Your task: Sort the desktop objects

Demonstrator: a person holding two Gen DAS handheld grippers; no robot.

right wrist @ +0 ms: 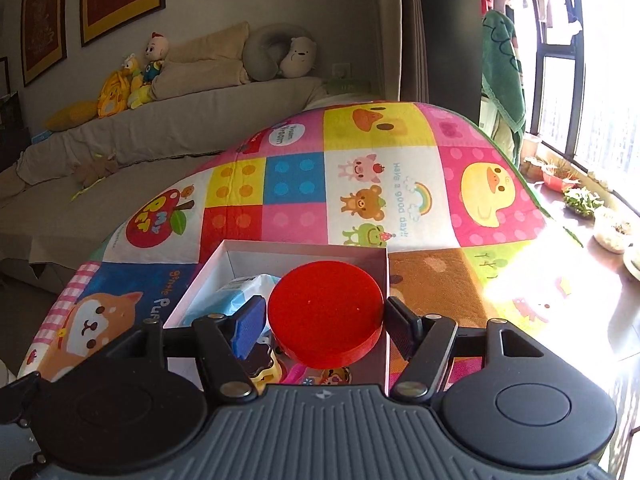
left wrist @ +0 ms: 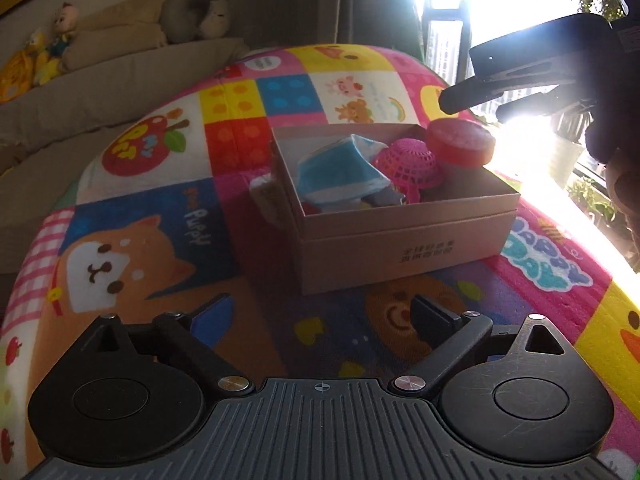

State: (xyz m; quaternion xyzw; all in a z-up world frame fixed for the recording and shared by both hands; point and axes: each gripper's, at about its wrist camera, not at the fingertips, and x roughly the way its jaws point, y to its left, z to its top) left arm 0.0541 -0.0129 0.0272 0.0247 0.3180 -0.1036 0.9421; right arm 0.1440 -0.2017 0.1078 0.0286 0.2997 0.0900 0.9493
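A red round disc [right wrist: 325, 312] sits atop a blue pack [left wrist: 340, 168] and pink mesh basket [left wrist: 408, 162] in the open cardboard box [left wrist: 400, 236].

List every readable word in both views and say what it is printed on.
"Have a good day!!": play mat, beside the animal pictures.
"MY PET": mat's apple patch.
"HAPPY DAY": mat, left wrist view.
"PUPPY": mat's dog patch; word before it blurred.
Cardboard box front: two lines of characters, too blurred.

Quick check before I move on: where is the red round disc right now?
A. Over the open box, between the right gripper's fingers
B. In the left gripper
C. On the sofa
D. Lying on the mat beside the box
A: the red disc sits between the right gripper fingers, above the open cardboard box; the left gripper is empty.
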